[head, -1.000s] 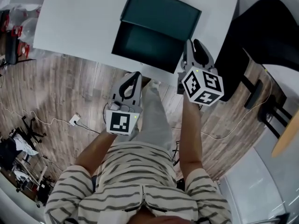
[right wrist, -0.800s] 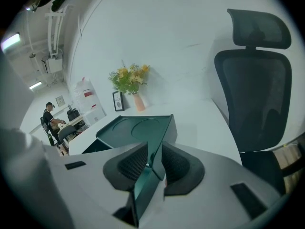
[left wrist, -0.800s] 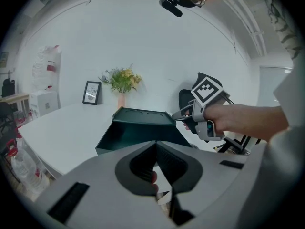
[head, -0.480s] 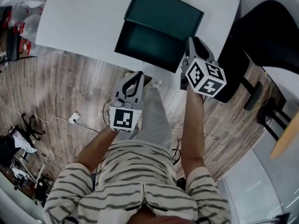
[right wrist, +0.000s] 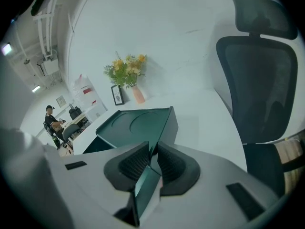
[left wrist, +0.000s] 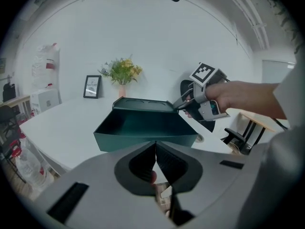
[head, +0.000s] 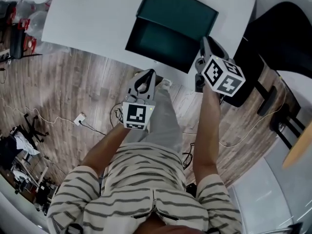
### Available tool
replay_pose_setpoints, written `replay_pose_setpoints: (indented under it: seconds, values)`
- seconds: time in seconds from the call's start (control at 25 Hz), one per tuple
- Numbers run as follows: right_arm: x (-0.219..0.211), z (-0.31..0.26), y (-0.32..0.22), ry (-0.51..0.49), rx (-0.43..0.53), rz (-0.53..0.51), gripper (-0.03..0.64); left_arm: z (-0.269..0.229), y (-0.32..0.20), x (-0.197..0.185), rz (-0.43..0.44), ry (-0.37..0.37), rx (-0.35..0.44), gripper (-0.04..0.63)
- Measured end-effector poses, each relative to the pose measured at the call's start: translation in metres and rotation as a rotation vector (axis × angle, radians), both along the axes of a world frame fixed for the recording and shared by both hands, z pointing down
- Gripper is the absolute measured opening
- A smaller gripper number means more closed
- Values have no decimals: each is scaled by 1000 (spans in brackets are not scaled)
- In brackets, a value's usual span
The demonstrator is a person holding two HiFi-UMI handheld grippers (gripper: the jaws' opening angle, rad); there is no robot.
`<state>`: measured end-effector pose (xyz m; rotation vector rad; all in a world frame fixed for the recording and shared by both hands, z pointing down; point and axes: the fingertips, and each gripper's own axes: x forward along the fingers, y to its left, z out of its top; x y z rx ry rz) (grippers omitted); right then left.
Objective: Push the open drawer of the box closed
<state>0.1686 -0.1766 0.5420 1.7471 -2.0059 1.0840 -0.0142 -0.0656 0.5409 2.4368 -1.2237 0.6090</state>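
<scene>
A dark green box [head: 178, 11] stands on the white table [head: 92, 18], its drawer [head: 161, 43] pulled out toward me and empty. My right gripper [head: 205, 40] is at the drawer's right side, near where it meets the box. Its jaws have just been closing, and in the right gripper view the pads [right wrist: 138, 161] sit against the drawer's thin green side wall [right wrist: 145, 190]. My left gripper [head: 146, 74] hangs shut and empty in front of the table edge, below the drawer front [left wrist: 143, 140]. The left gripper view shows its jaws [left wrist: 155, 144] pressed together.
A black office chair [head: 273, 28] stands close to the right of the table. A vase of flowers [left wrist: 122, 73] and a small picture frame [left wrist: 92, 86] sit at the table's far side. Cables [head: 78, 118] lie on the wooden floor to the left.
The head view has shifted a little. The right gripper stays at the drawer's right side, the left stays in front of the table edge. The drawer stands as far out as before.
</scene>
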Motion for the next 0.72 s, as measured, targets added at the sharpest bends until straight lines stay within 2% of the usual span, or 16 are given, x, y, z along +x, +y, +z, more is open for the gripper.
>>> replay_pose_setpoints:
  seconds: [0.4, 0.72]
  values:
    - [1, -4, -2, 9, -14, -17, 71, 30, -3, -1, -3, -47, -39, 43]
    - [-1, -5, -3, 12, -9, -11, 71, 39, -9, 1, -5, -61, -40, 75]
